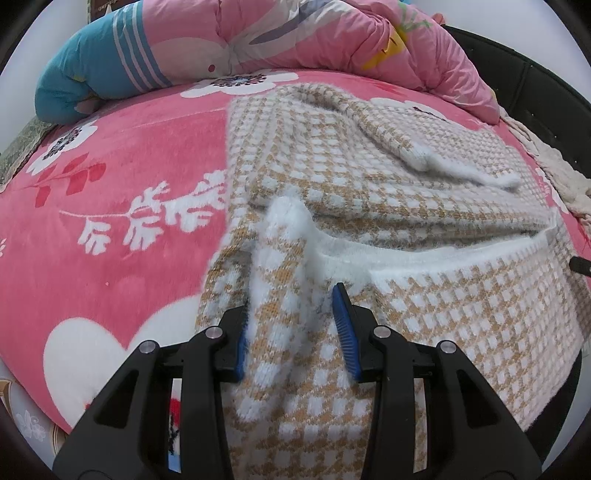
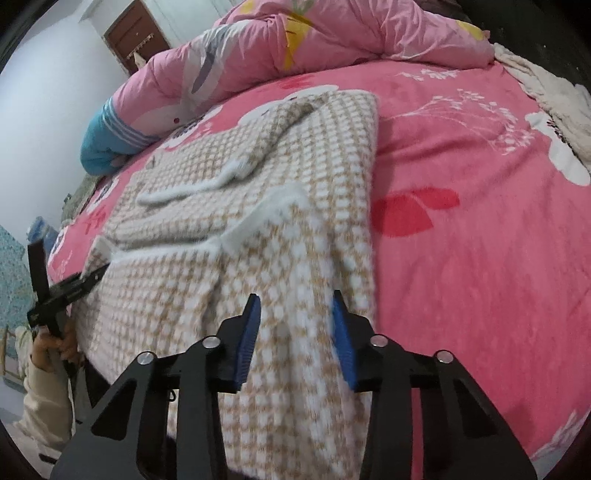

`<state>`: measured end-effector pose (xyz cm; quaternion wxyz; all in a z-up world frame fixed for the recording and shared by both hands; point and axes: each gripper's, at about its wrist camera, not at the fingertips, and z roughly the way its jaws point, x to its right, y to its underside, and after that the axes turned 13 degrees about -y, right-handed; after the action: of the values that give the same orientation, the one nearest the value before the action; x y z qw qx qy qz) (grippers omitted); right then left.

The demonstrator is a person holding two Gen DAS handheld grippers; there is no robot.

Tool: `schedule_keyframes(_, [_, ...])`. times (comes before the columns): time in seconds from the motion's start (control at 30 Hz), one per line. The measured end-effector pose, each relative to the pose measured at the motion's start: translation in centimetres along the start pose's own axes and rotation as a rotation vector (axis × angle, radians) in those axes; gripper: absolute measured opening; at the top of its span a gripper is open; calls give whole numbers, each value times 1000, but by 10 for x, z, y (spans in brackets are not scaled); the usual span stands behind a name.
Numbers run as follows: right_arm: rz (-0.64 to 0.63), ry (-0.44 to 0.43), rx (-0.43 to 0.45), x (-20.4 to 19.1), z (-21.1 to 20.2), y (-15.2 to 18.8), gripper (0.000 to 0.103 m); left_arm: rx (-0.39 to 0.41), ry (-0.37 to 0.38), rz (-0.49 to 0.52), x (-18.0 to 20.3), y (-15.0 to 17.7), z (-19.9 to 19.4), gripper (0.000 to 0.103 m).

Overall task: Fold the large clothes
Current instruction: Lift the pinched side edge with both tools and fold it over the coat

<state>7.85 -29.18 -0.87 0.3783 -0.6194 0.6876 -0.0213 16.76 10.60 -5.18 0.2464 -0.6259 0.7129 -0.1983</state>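
A tan-and-white checked knit sweater [image 1: 424, 206] lies partly folded on the pink floral bed cover [image 1: 110, 184], with a white-cuffed sleeve [image 1: 461, 166] laid across its top. My left gripper [image 1: 291, 299] is shut on a bunched ridge of the sweater's near left edge, the knit squeezed between its blue pads [image 1: 345, 332]. In the right wrist view, my right gripper [image 2: 295, 295] is closed on the sweater [image 2: 258, 166] at its near right edge, the knit filling the gap between the pads. The left gripper [image 2: 94, 275] shows at that view's left edge, held by a hand [image 2: 55, 343].
A rumpled pink duvet [image 2: 314, 40] and a blue striped pillow end [image 2: 107, 144] lie along the far side of the bed. A cream blanket [image 2: 546, 92] lies at the right edge by a dark bed frame [image 1: 517, 74]. A brown door [image 2: 136, 33] stands behind.
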Motion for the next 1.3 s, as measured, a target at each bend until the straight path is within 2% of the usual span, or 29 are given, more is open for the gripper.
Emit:
schedule_keyframes(0.07, [-14,31,-7,-2,3,0,32,2,-2,-4,0,0,1,39])
schedule_keyframes(0.2, [-54,135,-6,-12,11,-1,16,16,-28,-6,5,1,-4,36])
schedule_keyframes(0.3, [-93,167,27,-27,2,3,11,57,-58,11,9,4,-16,17])
schedule_keyframes(0.4, [-114,174,82,-44,-16,10,10,100,-64,8,5,7,-33,11])
schedule_keyframes(0.73, [-148,169,214,-82,-76,37,9,319,-51,-17,-16,32,-127,10])
schedule_keyframes(0.87, [-155,163,251,-87,-91,36,8,366,-45,-44,-22,32,-148,10])
schedule_keyframes(1.07, [-217,176,321,-98,-105,6,8,439,-49,-65,-26,1,-165,10])
schedule_keyframes(1.3, [-290,181,393,-102,-102,-60,8,533,-46,-80,-26,-75,-159,9])
